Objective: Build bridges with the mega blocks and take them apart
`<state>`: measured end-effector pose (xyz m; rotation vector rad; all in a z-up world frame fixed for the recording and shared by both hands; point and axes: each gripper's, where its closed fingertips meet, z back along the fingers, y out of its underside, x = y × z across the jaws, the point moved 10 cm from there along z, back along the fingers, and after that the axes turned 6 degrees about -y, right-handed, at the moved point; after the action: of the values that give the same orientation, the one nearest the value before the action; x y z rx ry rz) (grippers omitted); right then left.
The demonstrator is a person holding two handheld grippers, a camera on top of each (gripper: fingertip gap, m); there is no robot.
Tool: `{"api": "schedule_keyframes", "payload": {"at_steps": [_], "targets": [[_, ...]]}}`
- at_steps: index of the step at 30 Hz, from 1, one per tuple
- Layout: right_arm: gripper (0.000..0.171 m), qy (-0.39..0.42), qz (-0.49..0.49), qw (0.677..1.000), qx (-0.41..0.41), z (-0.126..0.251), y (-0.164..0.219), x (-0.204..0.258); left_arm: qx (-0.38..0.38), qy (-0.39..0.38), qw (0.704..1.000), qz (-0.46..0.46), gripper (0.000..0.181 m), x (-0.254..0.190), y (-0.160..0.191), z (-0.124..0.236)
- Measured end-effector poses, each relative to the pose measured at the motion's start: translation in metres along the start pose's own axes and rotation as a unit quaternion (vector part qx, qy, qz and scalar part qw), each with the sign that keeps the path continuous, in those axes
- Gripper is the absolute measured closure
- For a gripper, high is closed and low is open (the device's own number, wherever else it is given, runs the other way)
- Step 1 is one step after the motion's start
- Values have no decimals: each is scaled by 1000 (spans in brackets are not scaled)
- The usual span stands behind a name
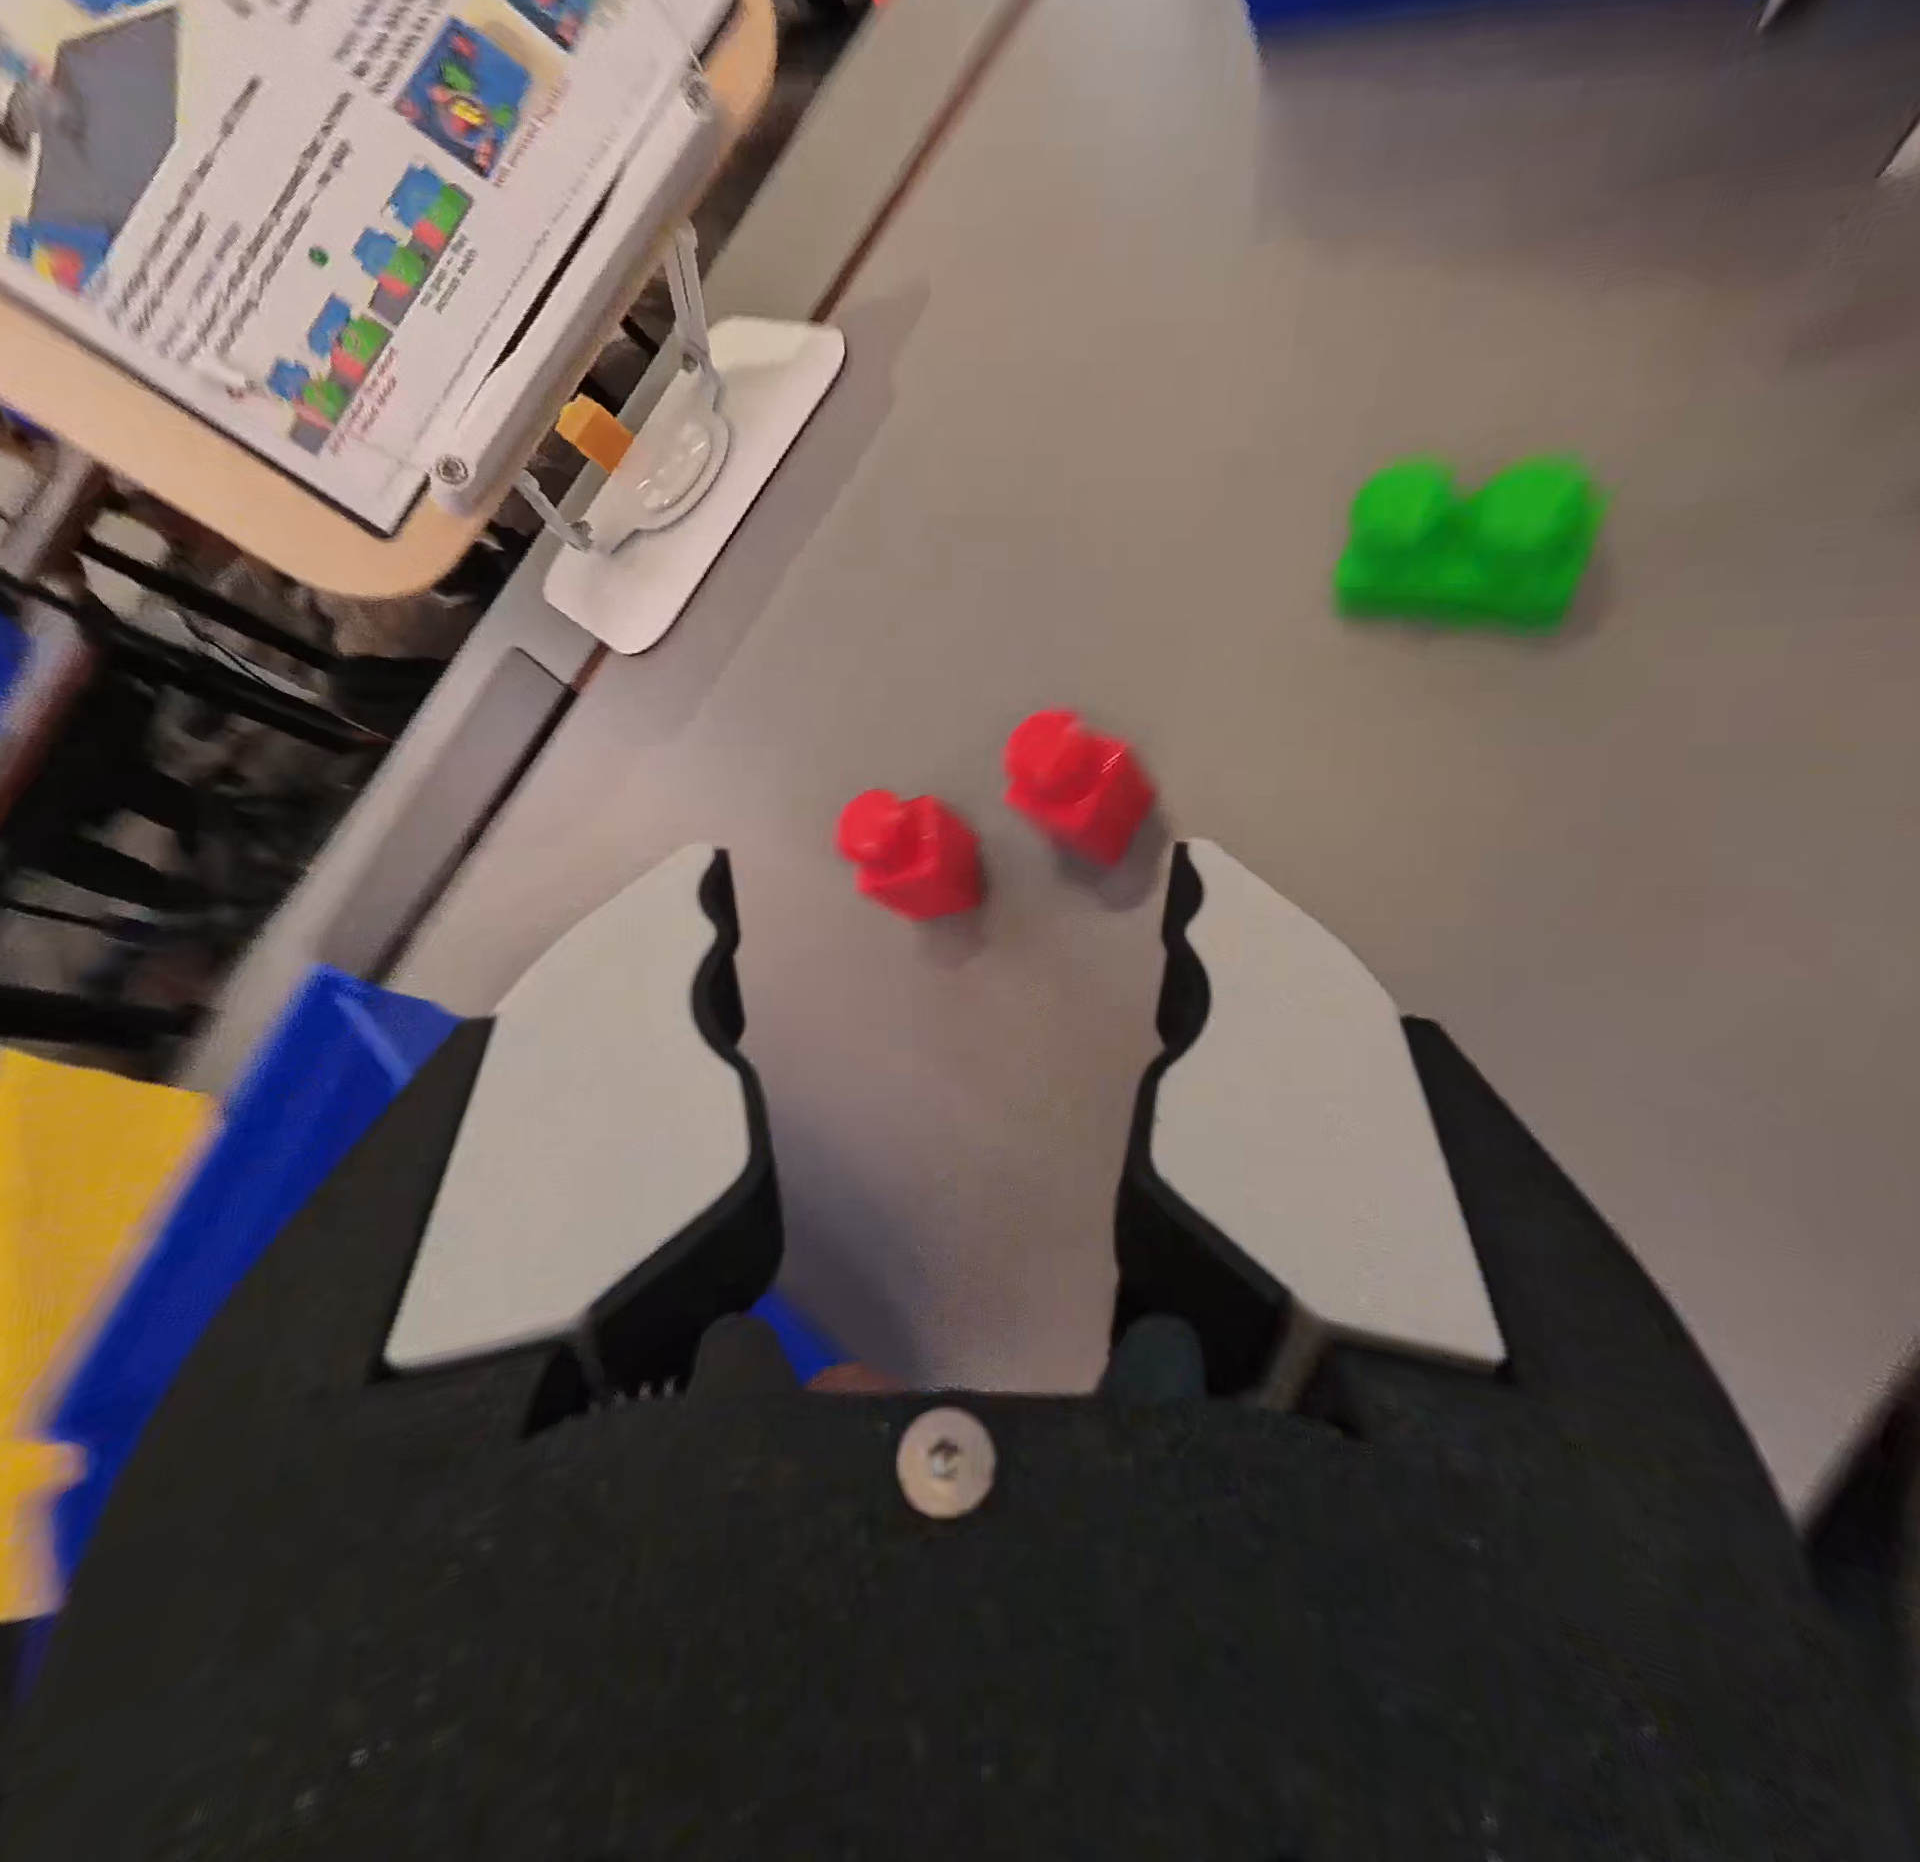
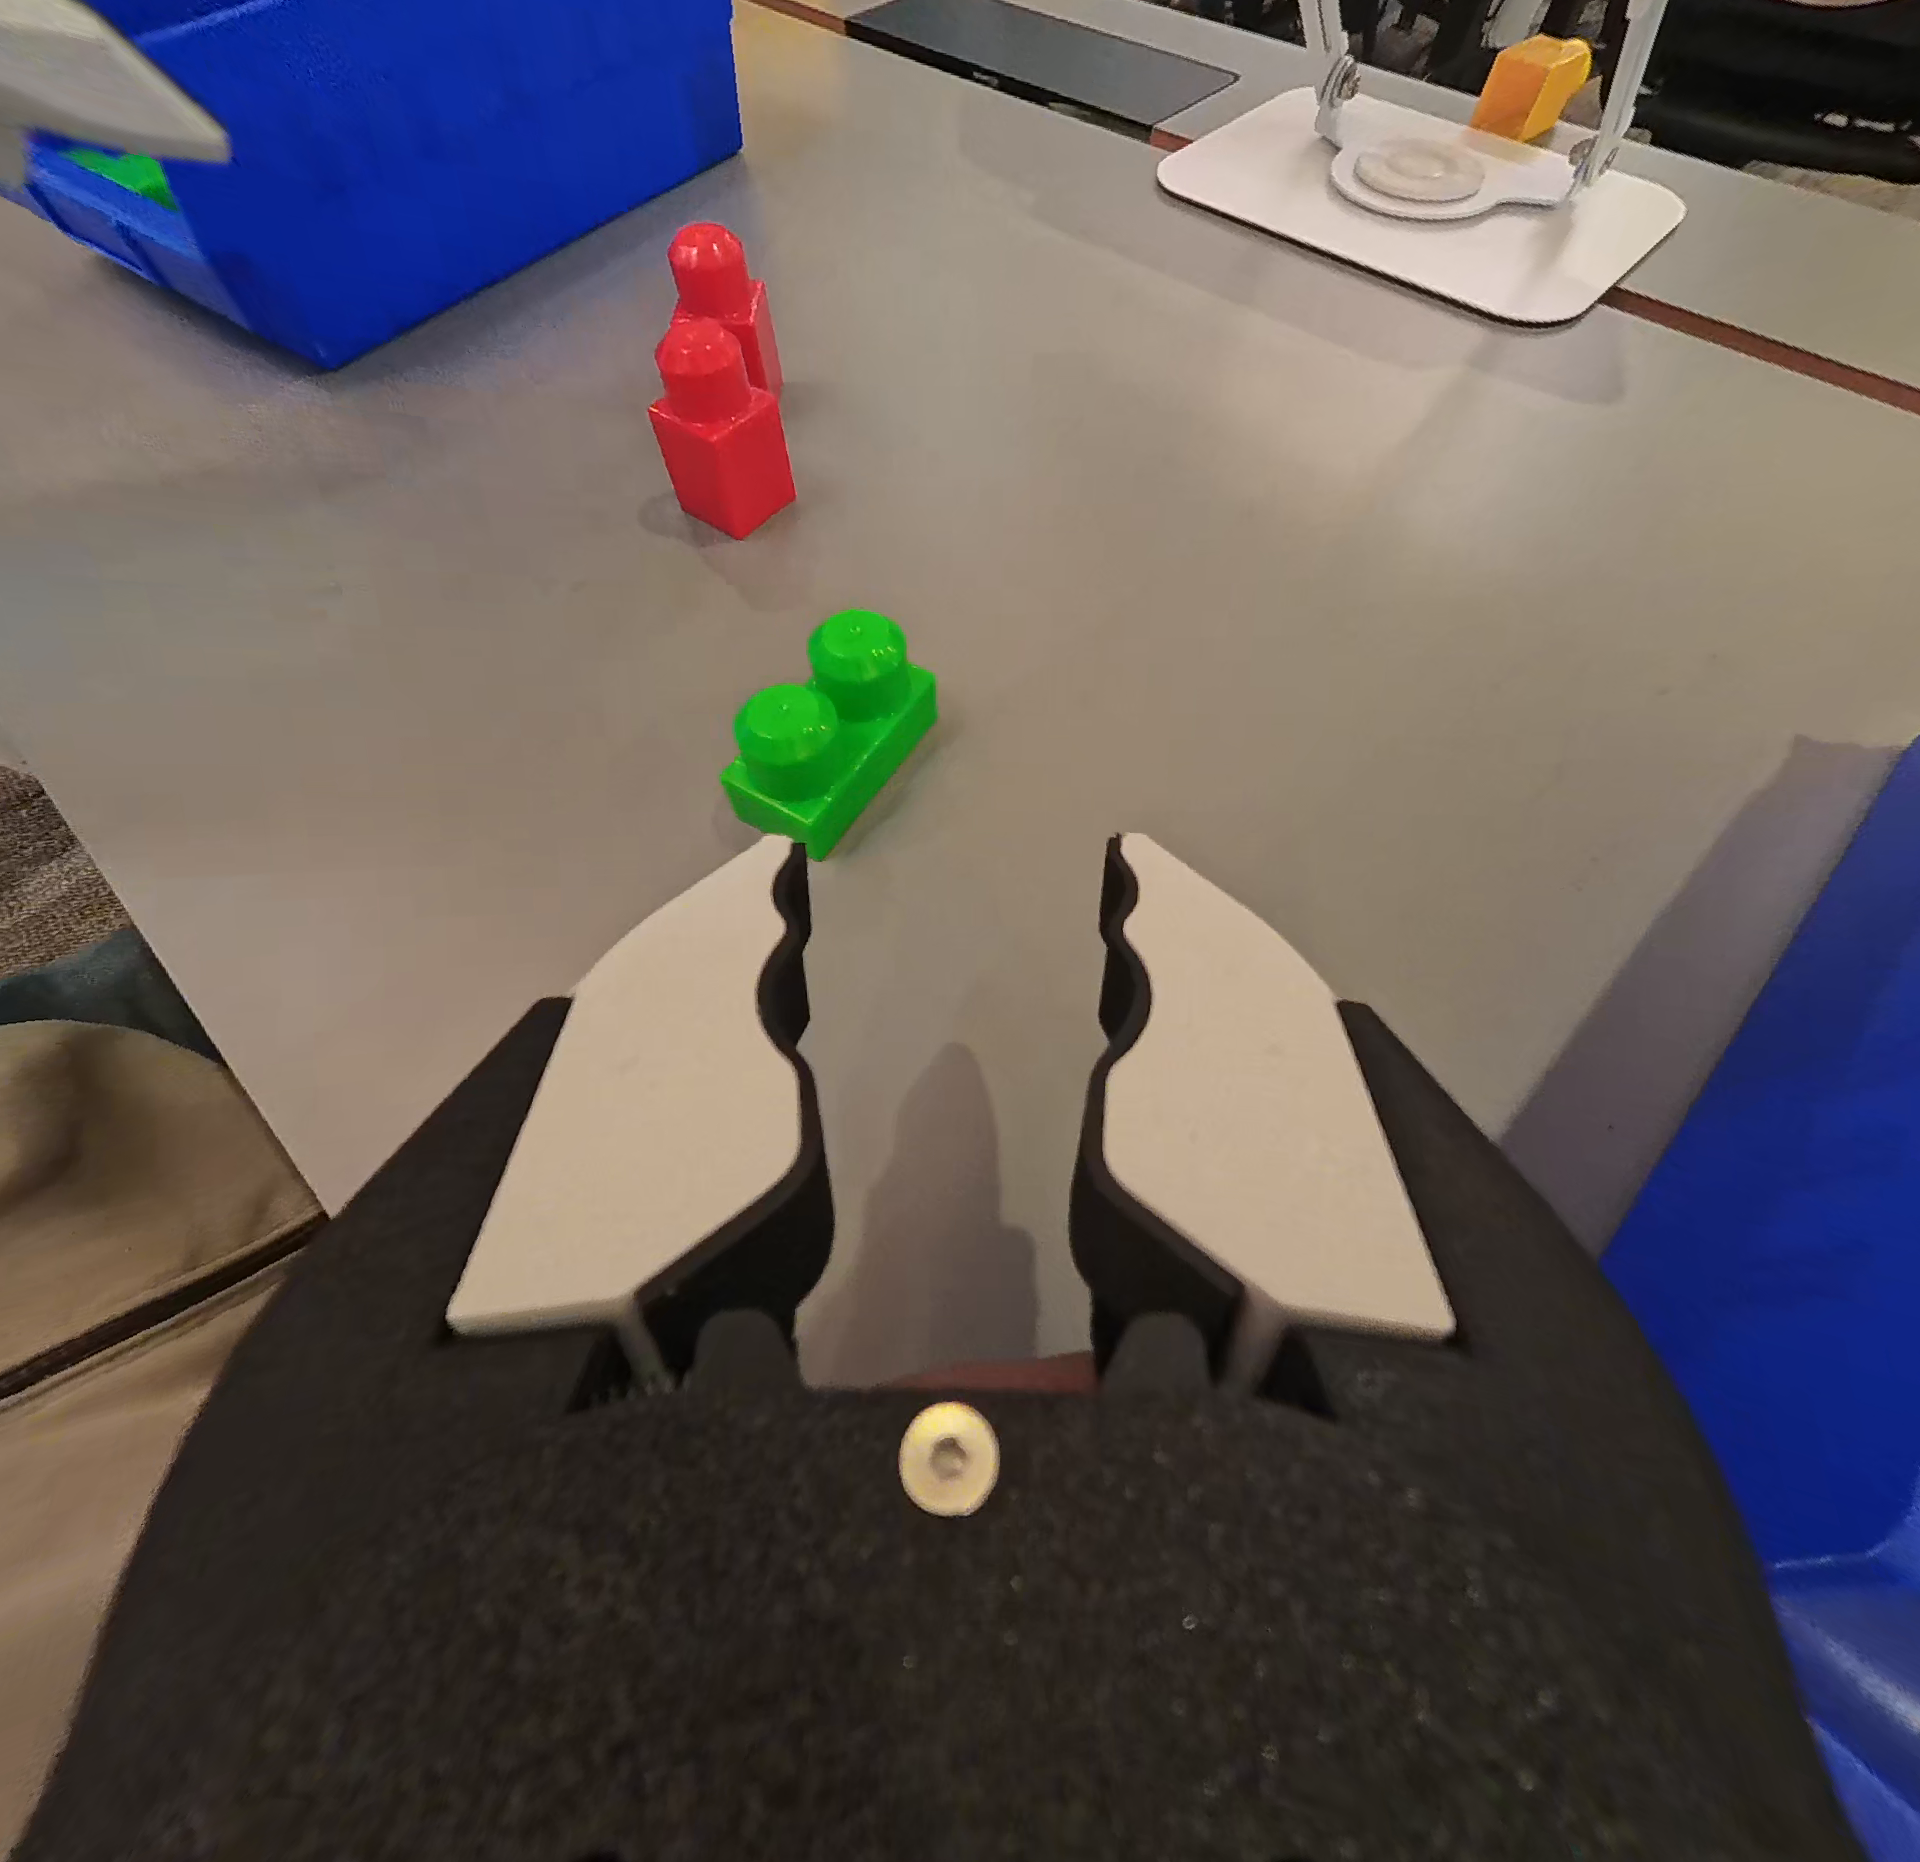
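A large blue plastic bin (image 2: pixel 416 139) sits at the far left of the grey tabletop (image 2: pixel 1299 565). Just right of it, two small red one-stud plastic blocks (image 2: pixel 722 441) stand upright side by side with a small gap between them. The left gripper (image 1: pixel 951 856) hovers just short of them, its grey fingers spread apart and empty. A flat green two-stud plastic block (image 2: pixel 831 737) lies on the table, well apart from the red pair. The right gripper (image 2: pixel 951 846) is right behind it, also spread and empty. At the far right, a white stand base (image 2: pixel 1423 212) holds a printed instruction sheet (image 1: pixel 343 181)
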<state>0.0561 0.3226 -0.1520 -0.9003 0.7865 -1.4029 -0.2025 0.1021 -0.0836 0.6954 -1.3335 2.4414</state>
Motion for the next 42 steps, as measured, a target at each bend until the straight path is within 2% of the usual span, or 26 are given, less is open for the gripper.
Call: {"api": "schedule_keyframes", "payload": {"at_steps": [3, 6, 10, 16, 24, 31, 36, 42], "targets": [[117, -1, 1, 1000, -3, -1, 0, 1, -43, -26, 988, 143, 90, -33, 8, 8], [117, -3, 0, 1000, 0, -2, 1, 1, -71, -39, 957, 279, 76, -64, 19, 4], [117, -1, 4, 1000, 2, -3, 0, 3, -79, -41, 920, 383, 73, -85, 31, -8], [117, -3, 3, 1000, 2, -2, 0, 3, -26, -45, 924, 378, 77, -75, 29, -23], [118, -9, -1, 1000, -2, -1, 0, 2, 76, -47, 906, 413, 96, -56, 23, -76], [118, -18, -14, 1000, -8, 2, 3, -4, 143, -32, 895, 422, 101, -61, 24, -113], [118, -24, -24, 999, -11, 3, 5, -8, 159, -61, 896, 410, 128, -55, 28, -119], [118, -30, -31, 999, -9, 1, 8, -10, 177, -79, 895, 402, 138, -45, 39, -117]]}}
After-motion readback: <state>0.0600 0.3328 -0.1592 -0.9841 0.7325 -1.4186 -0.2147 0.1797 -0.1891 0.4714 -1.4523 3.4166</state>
